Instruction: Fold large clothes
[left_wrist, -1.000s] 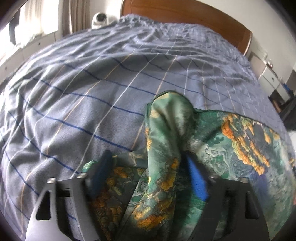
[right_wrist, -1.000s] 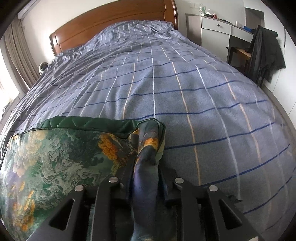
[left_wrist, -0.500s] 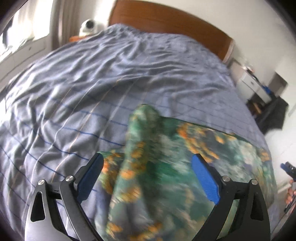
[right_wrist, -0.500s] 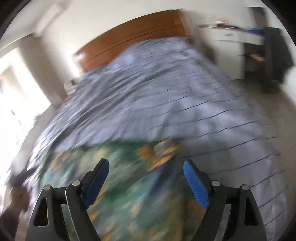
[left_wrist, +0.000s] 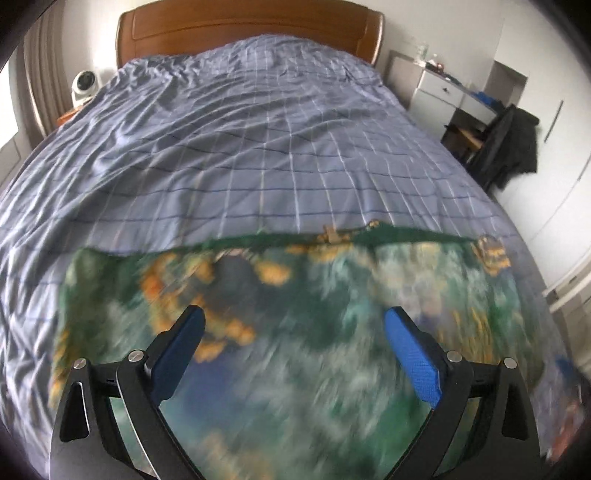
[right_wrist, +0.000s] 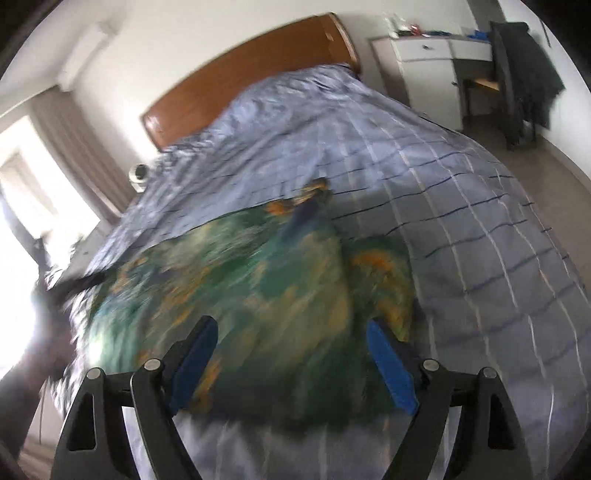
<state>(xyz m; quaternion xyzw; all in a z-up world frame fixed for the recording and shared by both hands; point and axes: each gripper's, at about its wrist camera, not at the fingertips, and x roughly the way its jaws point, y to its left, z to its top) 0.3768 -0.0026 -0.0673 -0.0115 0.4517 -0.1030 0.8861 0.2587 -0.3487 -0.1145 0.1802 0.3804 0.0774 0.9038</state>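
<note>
The green, orange-patterned silky garment (left_wrist: 295, 295), pinched up in both tongs a second ago, is now released and spread flat on the blue checked bed cover (left_wrist: 258, 147), below the wide-open left tongs (left_wrist: 293, 345) and right tongs (right_wrist: 291, 352). No writing can be read.

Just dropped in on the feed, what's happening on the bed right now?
A person with a gripper in each hand is folding a green patterned garment on the blue checked bedspread. Neither gripper holds it: the left gripper and the right gripper both hang above the cloth with jaws wide and nothing between them. The garment lies spread across the near part of the bed, its far edge fairly straight.
</note>
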